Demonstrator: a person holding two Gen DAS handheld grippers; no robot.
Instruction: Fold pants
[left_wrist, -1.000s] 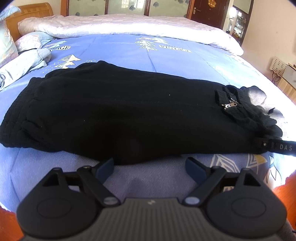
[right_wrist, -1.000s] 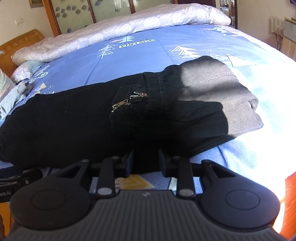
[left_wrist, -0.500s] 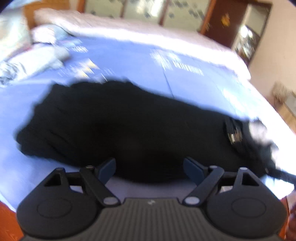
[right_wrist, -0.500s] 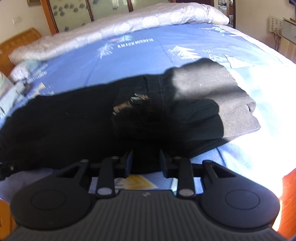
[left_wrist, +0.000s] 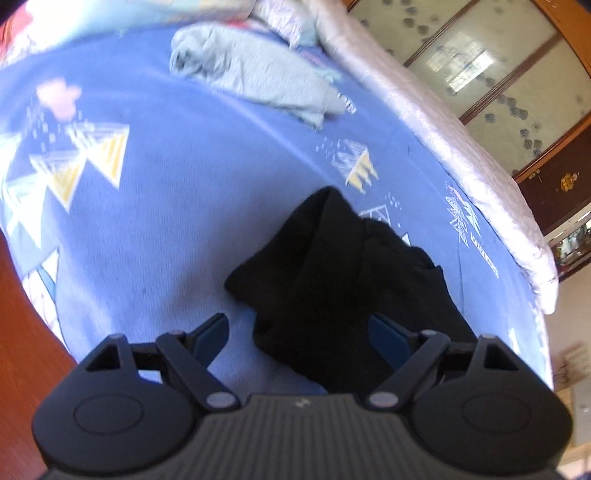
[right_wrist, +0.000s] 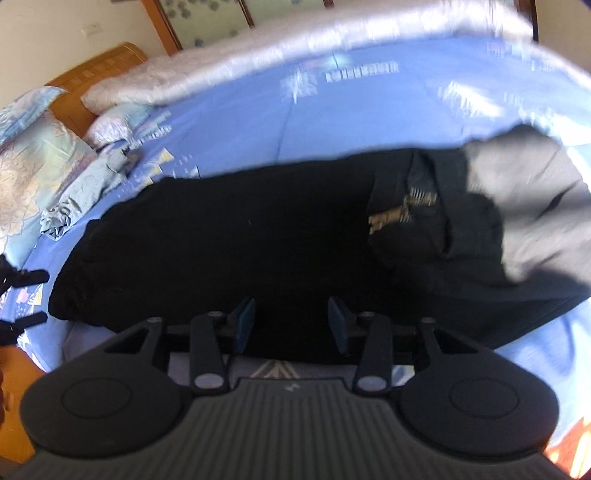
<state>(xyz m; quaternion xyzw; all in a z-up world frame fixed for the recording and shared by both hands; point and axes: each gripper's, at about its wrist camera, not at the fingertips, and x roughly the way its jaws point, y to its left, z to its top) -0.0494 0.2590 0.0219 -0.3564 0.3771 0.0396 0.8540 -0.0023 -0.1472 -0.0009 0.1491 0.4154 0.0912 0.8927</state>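
Note:
Black pants (right_wrist: 258, 236) lie lengthwise on the blue bed sheet (right_wrist: 332, 110), legs folded together, with the zipper (right_wrist: 402, 214) and waistband at the right. In the left wrist view I see the cuff end of the pants (left_wrist: 332, 280) just ahead of my left gripper (left_wrist: 299, 332), which is open and empty; the cuff lies between the jaws' line of sight. My right gripper (right_wrist: 291, 325) is open and empty, at the near edge of the pants' middle.
A crumpled light-blue garment (left_wrist: 255, 74) lies on the sheet beyond the cuffs, also visible in the right wrist view (right_wrist: 85, 192). A white quilt (left_wrist: 443, 140) runs along the far side. Pillows (right_wrist: 33, 155) and a wooden headboard (right_wrist: 99, 66) stand at the left. The wooden bed edge (left_wrist: 26, 332) is near.
My left gripper has swung left to the cuff end of the pants. My right gripper's jaws have opened wider and it has shifted left toward the pants' middle.

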